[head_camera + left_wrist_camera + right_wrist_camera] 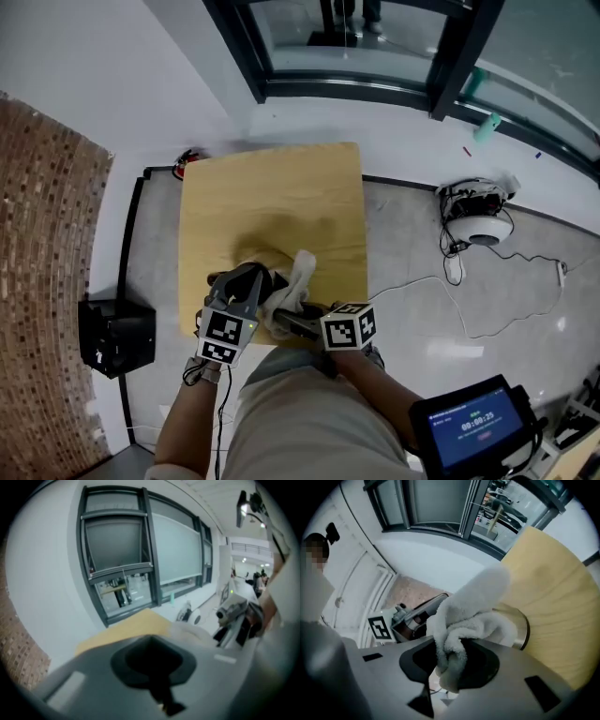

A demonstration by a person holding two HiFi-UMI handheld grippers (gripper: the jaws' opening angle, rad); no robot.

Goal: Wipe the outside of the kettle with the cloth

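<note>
White terry cloth (471, 613) bunched and pinched between the grey jaws of the right gripper (449, 663), its loose end draped over a shiny round steel kettle (523, 630), pale wooden tabletop (555, 590) at right, left gripper (401, 620) with its square black-and-white marker at left, dark-framed windows (467, 506) above.

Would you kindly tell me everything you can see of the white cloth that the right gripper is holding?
The cloth is white, fluffy terry towelling, bunched into a thick wad of soft folds. One gathered end is pinched between the jaws of the right gripper. The rest bulges forward and up past them and seems to rest against a round metal rim, apparently the kettle's. It is held over the wooden table. It looks clean; whether it is damp cannot be told.
</note>
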